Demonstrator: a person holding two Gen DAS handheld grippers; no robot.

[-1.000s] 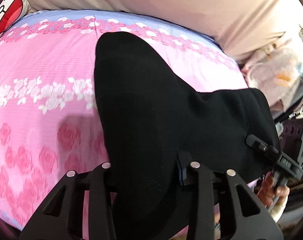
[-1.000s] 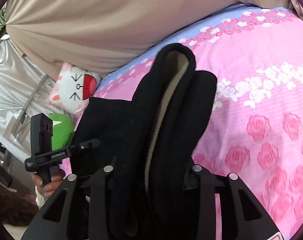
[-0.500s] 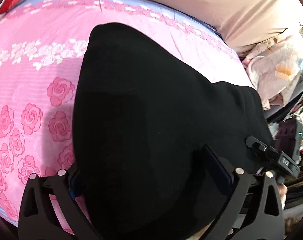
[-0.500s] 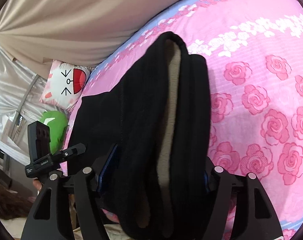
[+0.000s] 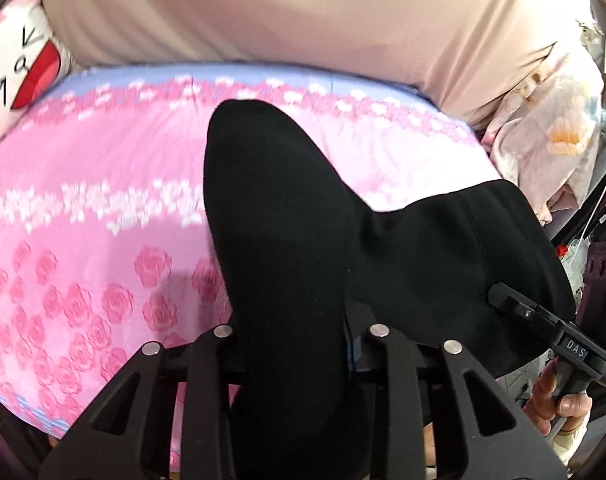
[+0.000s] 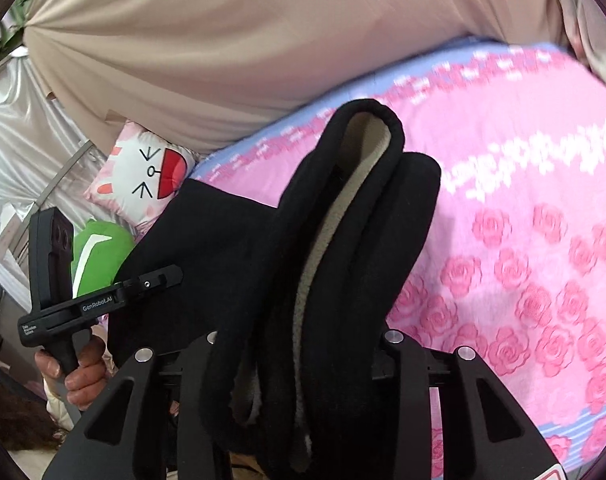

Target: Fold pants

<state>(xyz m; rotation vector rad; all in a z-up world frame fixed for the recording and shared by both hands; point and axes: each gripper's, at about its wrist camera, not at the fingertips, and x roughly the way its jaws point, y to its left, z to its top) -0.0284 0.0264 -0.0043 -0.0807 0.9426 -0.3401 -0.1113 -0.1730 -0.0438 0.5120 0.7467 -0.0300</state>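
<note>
Black pants (image 5: 287,240) with a beige fleece lining (image 6: 343,208) hang over a pink rose bedsheet (image 5: 83,200). My left gripper (image 5: 299,344) is shut on one end of the pants, and the cloth covers its fingertips. My right gripper (image 6: 303,344) is shut on the other end, where the bunched waistband shows the lining. Each gripper shows in the other's view: the right one at the right in the left wrist view (image 5: 551,332), the left one at the left in the right wrist view (image 6: 103,300). The pants (image 6: 207,256) stretch between them.
A beige curtain (image 5: 303,12) hangs behind the bed. A white cat pillow (image 6: 143,172) and a green plush (image 6: 99,256) lie at one end. A pale floral bundle (image 5: 543,136) lies at the other end. The bedsheet (image 6: 523,200) spreads under the pants.
Both grippers were open wider half a second ago and have closed on the pants. Both have lifted and tilted up, so the curtain and pillow show again.
</note>
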